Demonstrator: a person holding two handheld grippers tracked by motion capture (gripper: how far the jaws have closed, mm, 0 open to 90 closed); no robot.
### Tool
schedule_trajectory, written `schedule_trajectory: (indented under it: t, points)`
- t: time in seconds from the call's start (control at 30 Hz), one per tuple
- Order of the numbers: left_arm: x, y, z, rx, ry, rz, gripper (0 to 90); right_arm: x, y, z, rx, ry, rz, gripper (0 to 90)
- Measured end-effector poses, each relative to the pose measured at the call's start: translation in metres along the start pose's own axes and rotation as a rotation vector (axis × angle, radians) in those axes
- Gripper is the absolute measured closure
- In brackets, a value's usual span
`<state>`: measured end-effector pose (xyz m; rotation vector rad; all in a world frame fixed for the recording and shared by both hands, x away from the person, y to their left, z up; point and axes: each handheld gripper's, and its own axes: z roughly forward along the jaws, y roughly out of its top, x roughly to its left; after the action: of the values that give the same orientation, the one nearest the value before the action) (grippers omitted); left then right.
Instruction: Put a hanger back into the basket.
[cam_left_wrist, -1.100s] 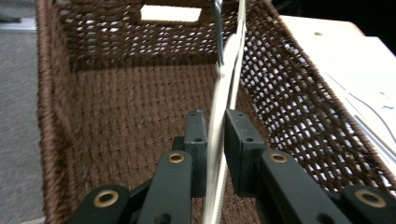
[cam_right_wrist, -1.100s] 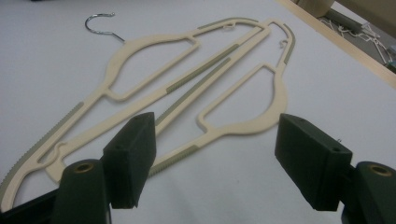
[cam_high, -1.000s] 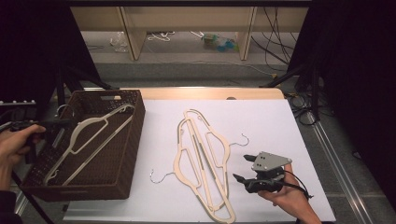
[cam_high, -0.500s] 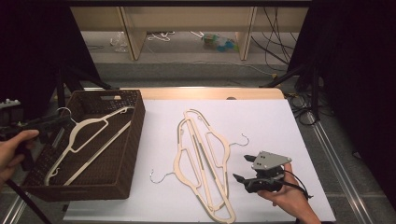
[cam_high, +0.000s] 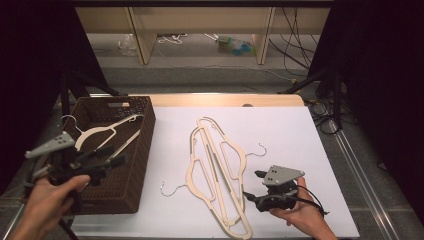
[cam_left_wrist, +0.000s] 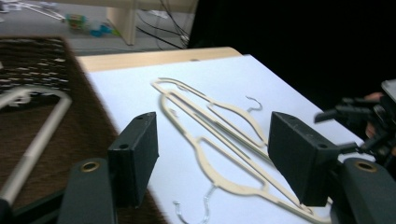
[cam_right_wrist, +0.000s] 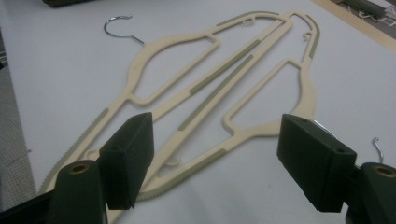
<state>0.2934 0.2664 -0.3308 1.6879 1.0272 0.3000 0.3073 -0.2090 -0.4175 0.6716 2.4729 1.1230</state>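
Left gripper (cam_high: 107, 161) hovers over the near edge of the brown wicker basket (cam_high: 145, 150), jaws spread wide and empty; one cream hanger (cam_high: 102, 132) already lies inside the basket. Two more cream hangers (cam_high: 217, 170) lie overlapped mid-table on the white sheet (cam_high: 300, 135), metal hooks out to either side. Right gripper (cam_high: 256, 186) sits low just right of that pair, jaws apart, nothing held. My read: sorting hangers into the basket, between picks. Next move probably needs one gripper to close on a single hanger arm without dragging its neighbour. Left gripper view adds the other hand's gripper (cam_left_wrist: 359, 116) far right beyond the hangers. Right gripper view shows the grey grip strips (cam_right_wrist: 224, 70) and ridged edges, unreadable from the high view.
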Motion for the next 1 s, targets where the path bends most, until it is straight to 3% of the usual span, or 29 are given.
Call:
schedule_trajectory:
  t: [0.1,0.13,0.2,0.33,0.4,0.5,0.67,0.83,1.0]
  points:
    - [-0.015,-0.011,0.015,0.006,-0.003,0.027,33.0,0.008,0.002,0.003,0.004,0.025,0.015,27.9]
    - [-0.015,-0.011,0.015,0.006,-0.003,0.027,32.7,0.011,0.003,0.004,0.013,0.031,0.019,27.9]
    - [-0.027,-0.025,0.032,0.021,-0.024,0.023,32.2,0.016,0.003,0.007,0.028,0.045,0.014,27.9]
    - [-0.036,-0.042,0.051,0.072,-0.046,0.048,30.7,0.019,0.003,0.015,0.068,0.043,0.036,28.0]
    - [-0.039,-0.053,0.06,0.098,-0.041,0.085,30.5,0.018,0.001,0.019,0.092,0.031,0.058,28.4]
    - [-0.044,-0.066,0.069,0.122,-0.049,0.076,29.8,0.017,0.001,0.026,0.116,0.024,0.079,28.9]
    - [-0.049,-0.082,0.078,0.131,-0.062,0.087,27.7,0.016,0.003,0.042,0.141,0.013,0.09,29.5]
    - [-0.049,-0.09,0.081,0.119,-0.053,0.116,26.4,0.015,0.006,0.052,0.15,0.015,0.089,29.9]
    - [-0.05,-0.094,0.082,0.102,-0.056,0.12,25.6,0.012,0.006,0.058,0.169,0.036,0.1,29.9]
